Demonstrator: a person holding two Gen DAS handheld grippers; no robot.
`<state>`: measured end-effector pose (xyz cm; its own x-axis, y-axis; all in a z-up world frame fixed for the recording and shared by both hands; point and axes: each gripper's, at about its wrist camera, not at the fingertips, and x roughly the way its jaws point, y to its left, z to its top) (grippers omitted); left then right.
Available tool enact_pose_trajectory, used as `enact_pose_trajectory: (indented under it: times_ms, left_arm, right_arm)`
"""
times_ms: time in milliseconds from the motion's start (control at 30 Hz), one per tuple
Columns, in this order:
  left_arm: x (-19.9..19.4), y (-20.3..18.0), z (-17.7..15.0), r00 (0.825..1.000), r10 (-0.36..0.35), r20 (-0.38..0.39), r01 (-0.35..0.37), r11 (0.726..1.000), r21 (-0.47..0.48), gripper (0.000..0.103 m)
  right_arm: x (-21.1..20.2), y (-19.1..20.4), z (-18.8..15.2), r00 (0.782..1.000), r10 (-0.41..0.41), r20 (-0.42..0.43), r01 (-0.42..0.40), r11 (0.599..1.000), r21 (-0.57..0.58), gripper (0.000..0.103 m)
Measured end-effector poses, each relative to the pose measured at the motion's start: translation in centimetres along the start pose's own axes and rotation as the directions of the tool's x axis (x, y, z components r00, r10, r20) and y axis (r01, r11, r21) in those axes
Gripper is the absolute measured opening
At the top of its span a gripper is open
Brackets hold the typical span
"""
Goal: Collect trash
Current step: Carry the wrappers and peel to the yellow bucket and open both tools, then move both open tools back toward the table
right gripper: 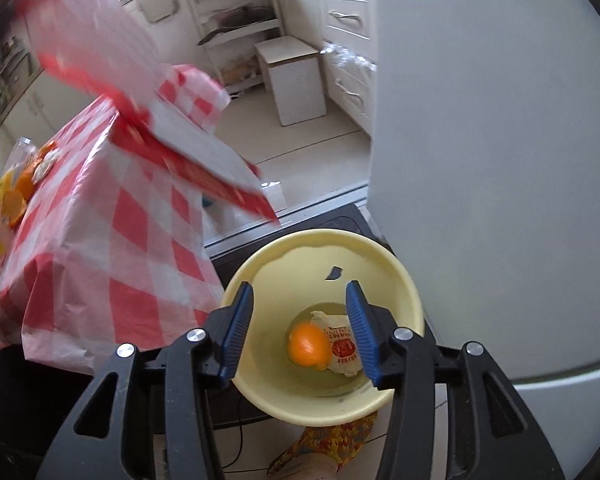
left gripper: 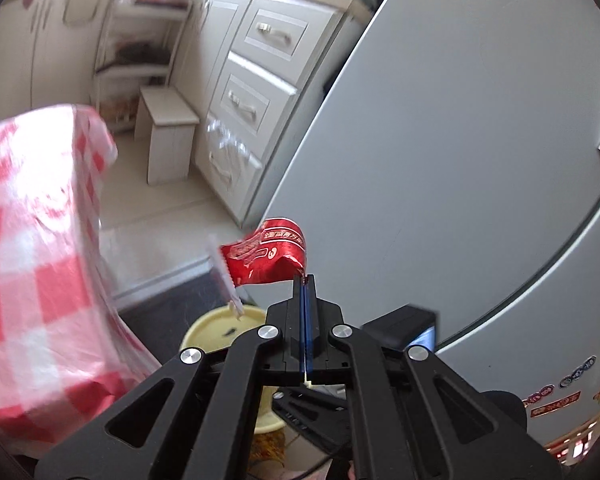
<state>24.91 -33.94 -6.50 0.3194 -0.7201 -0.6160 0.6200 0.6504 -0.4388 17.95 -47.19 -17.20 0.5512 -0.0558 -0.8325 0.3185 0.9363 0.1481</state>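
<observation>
Two hand-held tools work above a pale yellow bin (right gripper: 396, 276) that stands on the floor beside a grey refrigerator (left gripper: 480, 140) in a kitchen. The left tool (left gripper: 305, 280) is clenched on one corner of a crumpled red snack wrapper (left gripper: 266, 256), which hangs out to the left of the closed fingers, its serrated end reaching down toward the bin's rim (left gripper: 220, 320). The right tool (right gripper: 300, 304) stands released directly over the bin's mouth, its blue-padded fingers (right gripper: 238, 320) apart with nothing pressed between them. At the bottom of the bin lie a piece of orange peel (right gripper: 307, 345) and, touching it on the right, a pale printed packet (right gripper: 342, 346); a small dark scrap (right gripper: 334, 273) clings to the inner wall above them. To the left of the bin, a worktop draped in a red-and-white checked cloth (right gripper: 112, 216) carries more orange peel (right gripper: 20, 192) near its far edge. A red-and-white carton (right gripper: 148, 120), blurred, shows in mid-frame in front of the cloth in the right wrist view; what holds it cannot be told. Behind, white cabinet drawers (left gripper: 256, 80), a small white stool (left gripper: 168, 132) and an open shelf rack (right gripper: 236, 20) line the far side of the room. A patterned slipper (right gripper: 328, 448) shows on the floor below the bin.
</observation>
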Motion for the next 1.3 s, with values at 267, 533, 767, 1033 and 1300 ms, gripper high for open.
enact_pose_trajectory:
  times_ms: [267,533,767,1033,1300]
  left_arm:
    - [4.9,2.3,-2.1,0.992,-0.013,-0.128,0.006,0.999,-0.053,0.000]
    - [8.3,5.3,-4.9,0.952,0.049,-0.303,-0.079,0.993,-0.086,0.017]
    - [4.2,5.6,-4.8,0.957,0.152,-0.249,-0.162,0.987,-0.019,0.044]
    - [-6.8,7.5,-6.4,0.912,0.410,0.015,-0.410,0.912,-0.005,0.063]
    - [-15.0,14.8,-8.7,0.743,0.658,0.124,-0.629,0.750,-0.205,0.073]
  right_arm:
    - [-1.7,-1.1,0.3,0.999,-0.042,0.026,0.040,0.998,0.042,0.054]
    - [-1.9,-1.0,0.3,0.999,-0.040,0.033,0.038,0.998,0.041,0.055]
    - [-2.6,0.8,0.9,0.997,0.006,0.074,-0.006,1.000,-0.001,0.056]
    - [-4.3,5.5,1.5,0.982,0.102,0.157,-0.083,0.989,-0.123,0.060]
    - [-5.1,12.7,0.4,0.968,0.165,0.187,-0.095,0.938,-0.334,0.063]
